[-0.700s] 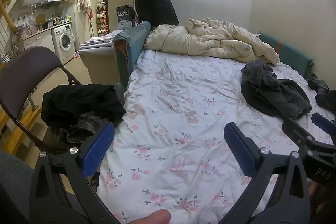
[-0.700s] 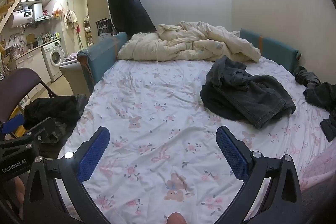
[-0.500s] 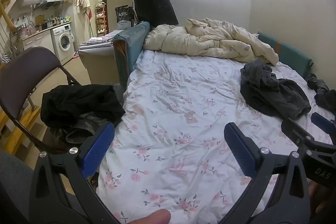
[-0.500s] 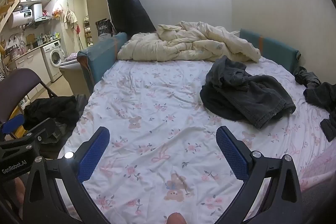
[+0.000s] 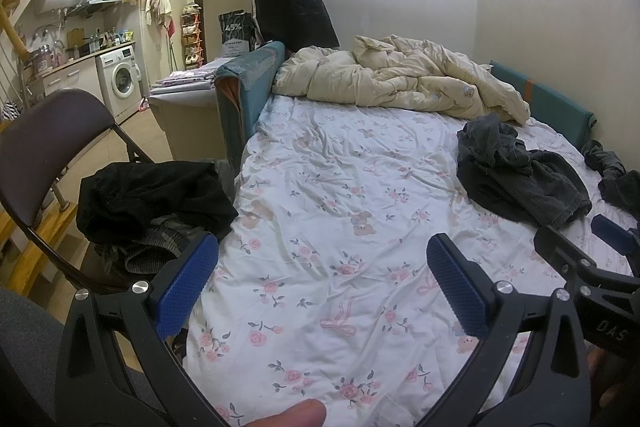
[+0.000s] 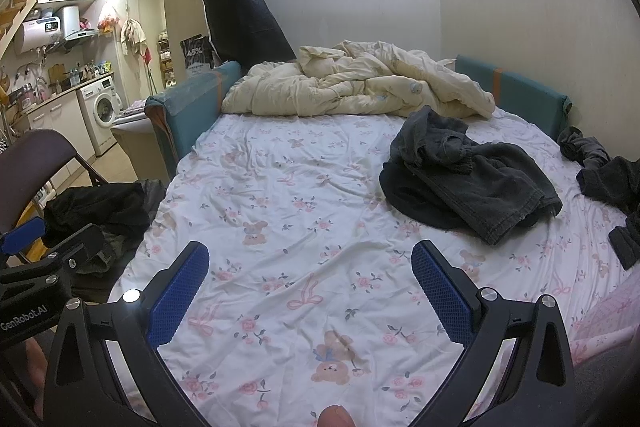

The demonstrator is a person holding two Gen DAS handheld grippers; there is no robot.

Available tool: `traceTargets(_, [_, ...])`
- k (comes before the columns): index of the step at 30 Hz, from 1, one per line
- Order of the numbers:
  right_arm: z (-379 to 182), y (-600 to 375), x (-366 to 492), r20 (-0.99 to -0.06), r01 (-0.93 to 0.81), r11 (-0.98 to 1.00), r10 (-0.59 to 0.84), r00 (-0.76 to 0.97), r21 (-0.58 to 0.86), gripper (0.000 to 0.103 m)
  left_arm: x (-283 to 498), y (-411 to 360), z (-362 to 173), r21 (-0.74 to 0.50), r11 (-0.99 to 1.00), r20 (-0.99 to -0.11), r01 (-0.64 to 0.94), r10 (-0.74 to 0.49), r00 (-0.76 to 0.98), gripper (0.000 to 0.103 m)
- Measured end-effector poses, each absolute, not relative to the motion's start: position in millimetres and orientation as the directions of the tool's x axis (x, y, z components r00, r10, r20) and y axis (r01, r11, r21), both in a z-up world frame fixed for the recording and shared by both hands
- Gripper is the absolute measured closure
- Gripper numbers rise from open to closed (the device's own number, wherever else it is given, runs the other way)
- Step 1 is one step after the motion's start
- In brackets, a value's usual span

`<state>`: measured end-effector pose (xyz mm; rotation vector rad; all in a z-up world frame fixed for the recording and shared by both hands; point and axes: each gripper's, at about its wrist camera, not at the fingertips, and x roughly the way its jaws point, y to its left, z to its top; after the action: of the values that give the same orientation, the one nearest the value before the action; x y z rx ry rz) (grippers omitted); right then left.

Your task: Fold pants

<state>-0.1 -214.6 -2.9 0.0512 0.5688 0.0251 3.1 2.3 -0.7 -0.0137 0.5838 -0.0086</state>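
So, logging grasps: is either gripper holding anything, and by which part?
Nothing: the left gripper and right gripper are open above the bedsheet.

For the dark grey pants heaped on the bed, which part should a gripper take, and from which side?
Probably the hemmed leg end of the dark grey pants. It lies flat on the floral sheet at the heap's near edge, pointing toward the open right gripper. Come from the near side, low over the sheet; the rest is bunched and offers no clear edge.
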Motion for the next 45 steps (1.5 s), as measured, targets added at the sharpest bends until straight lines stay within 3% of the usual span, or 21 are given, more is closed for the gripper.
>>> traceTargets(45, [-2, -217, -1, -0.536, -0.009, 0.999, 0.036, 0.844, 0.053, 0.0, 4, -7, 12, -0.018, 1.0, -0.544, 0.011, -0.019, 0.839, 0.0])
